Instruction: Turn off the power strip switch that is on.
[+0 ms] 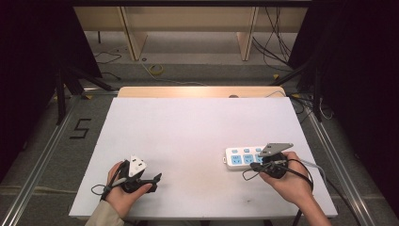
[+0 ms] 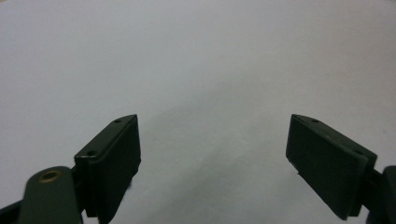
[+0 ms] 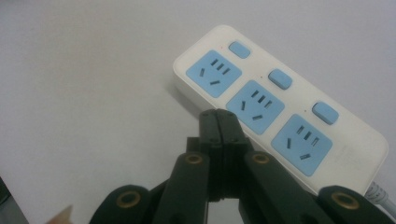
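In the right gripper view the right gripper's (image 3: 218, 122) fingers are pressed flat together with nothing between them, their tips hovering just beside the near long edge of the white power strip (image 3: 275, 100), which runs from the upper middle of that frame down to its lower right. The left gripper's (image 2: 212, 158) fingers stand wide apart over bare white bench (image 2: 196, 56). In the high view the strip lies at the lower right, its long axis across the bench; the right hand (image 1: 291, 181) is far nearer, the left hand (image 1: 123, 190) well apart.

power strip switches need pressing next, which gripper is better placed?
Right, probably. The right gripper sits at the power strip, jaws shut into a tip suited to poking its blue switches. The left gripper is open, far across the table over bare surface.
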Available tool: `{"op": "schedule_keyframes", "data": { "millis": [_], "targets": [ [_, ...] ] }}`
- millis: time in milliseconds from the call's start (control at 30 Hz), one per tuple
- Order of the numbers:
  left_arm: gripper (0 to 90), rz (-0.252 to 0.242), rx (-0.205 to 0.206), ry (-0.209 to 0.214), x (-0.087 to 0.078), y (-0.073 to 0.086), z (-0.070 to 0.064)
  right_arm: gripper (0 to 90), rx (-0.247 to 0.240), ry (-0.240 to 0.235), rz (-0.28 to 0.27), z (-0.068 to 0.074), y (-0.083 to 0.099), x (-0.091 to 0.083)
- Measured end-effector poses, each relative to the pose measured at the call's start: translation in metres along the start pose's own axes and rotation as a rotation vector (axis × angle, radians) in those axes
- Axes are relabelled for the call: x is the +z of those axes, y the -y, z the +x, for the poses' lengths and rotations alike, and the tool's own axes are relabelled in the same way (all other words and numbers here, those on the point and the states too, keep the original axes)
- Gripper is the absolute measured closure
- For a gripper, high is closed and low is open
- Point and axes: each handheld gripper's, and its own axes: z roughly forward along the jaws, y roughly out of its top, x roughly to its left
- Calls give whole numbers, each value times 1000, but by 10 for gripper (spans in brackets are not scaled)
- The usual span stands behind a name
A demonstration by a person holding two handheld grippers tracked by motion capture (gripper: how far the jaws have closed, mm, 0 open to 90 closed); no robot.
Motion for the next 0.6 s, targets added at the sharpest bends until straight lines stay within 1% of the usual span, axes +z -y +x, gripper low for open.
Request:
{"op": "schedule_keyframes", "data": {
  "millis": [300, 600],
  "targets": [
    [176, -1, 1, 1, 0, 0, 0, 900, -5, 3, 4, -1, -4, 1],
    [176, 0, 2, -2, 0, 0, 0, 900, 1, -1, 6, -3, -7, 2]
  ]
}}
